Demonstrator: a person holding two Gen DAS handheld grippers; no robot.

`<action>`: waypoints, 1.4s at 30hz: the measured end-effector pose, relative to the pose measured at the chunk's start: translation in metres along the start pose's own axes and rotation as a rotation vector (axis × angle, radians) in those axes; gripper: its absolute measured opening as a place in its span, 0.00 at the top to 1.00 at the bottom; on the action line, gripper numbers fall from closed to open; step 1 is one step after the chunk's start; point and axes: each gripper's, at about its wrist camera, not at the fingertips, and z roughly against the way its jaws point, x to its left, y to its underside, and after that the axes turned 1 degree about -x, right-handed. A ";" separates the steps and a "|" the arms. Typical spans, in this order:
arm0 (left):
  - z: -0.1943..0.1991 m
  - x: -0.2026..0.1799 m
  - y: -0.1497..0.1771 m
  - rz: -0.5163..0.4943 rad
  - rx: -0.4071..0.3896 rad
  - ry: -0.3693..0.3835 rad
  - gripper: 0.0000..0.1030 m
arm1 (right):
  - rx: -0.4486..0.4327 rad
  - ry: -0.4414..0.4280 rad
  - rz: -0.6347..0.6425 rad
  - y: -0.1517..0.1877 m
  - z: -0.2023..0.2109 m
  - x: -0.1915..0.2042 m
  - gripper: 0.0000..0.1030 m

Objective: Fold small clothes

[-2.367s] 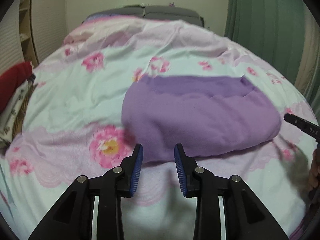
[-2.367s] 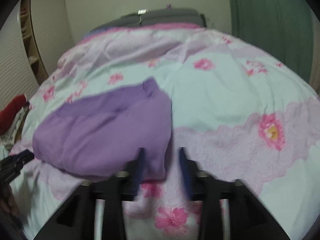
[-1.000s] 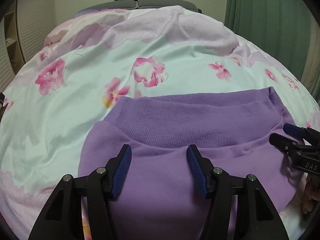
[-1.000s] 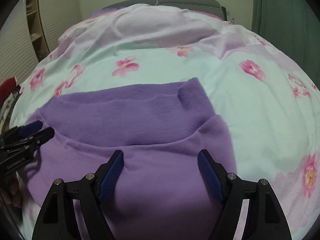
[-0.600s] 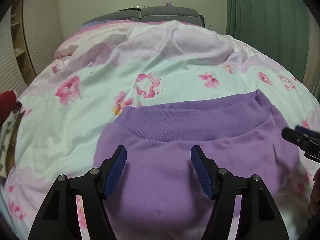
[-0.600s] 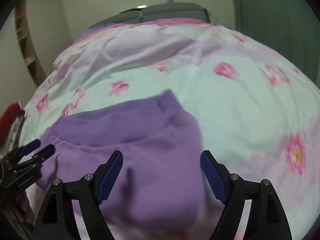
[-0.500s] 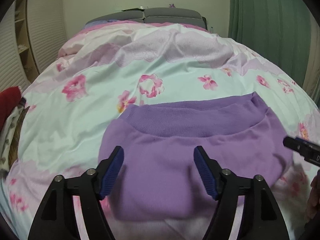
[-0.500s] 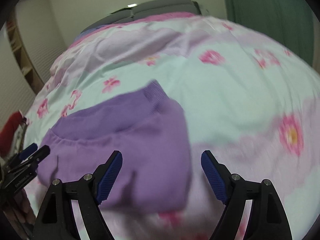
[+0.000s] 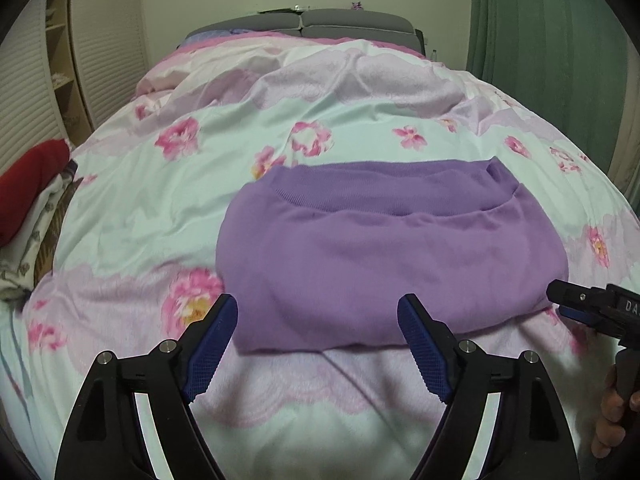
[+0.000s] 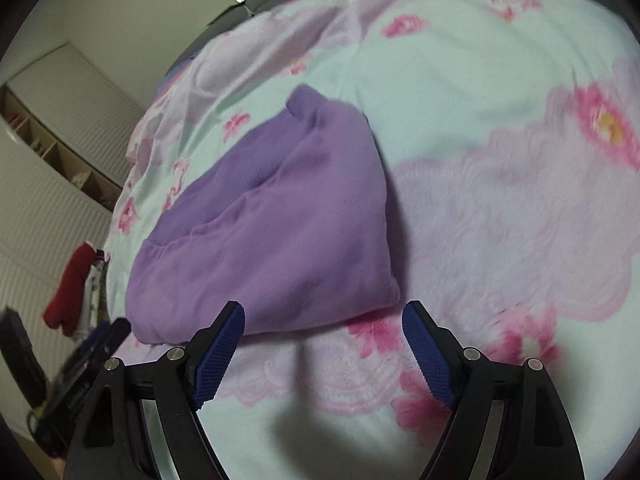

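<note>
Spread across a bed, a floral quilt [image 9: 168, 216] in mint, pink and lilac is filling both views, with a grey headboard [image 9: 320, 24] at the far end. On it a folded purple garment [image 9: 384, 256] is lying flat, its ribbed band turned toward the headboard and its near fold facing the cameras. The left gripper [image 9: 318, 344] is hovering just short of that near edge; its jaws have just been opening and are now standing wide, with nothing between the blue pads [image 9: 214, 344]. The right gripper [image 10: 323, 346] is likewise standing wide and empty, over the quilt beside the garment's near right corner. The left wrist view alone is showing a green curtain [image 9: 540, 60] on the right, the right gripper's black tips entering at the edge, and part of a hand [image 9: 612, 420] below them. The right wrist view, tilted and somewhat blurred, is showing slatted doors [image 10: 48, 208] instead. A red cloth [image 9: 28, 184] is lying at the bed's left side in both views.
</note>
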 end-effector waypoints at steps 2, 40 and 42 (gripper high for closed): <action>0.000 0.003 0.003 0.010 0.004 -0.004 0.20 | 0.013 -0.021 -0.026 0.002 -0.006 -0.003 0.21; 0.026 0.061 0.002 0.158 -0.052 -0.061 0.20 | -0.338 0.071 0.081 -0.015 0.035 0.080 0.66; 0.034 0.075 0.004 0.184 -0.064 -0.076 0.20 | -0.381 0.116 0.199 -0.014 0.037 0.116 0.66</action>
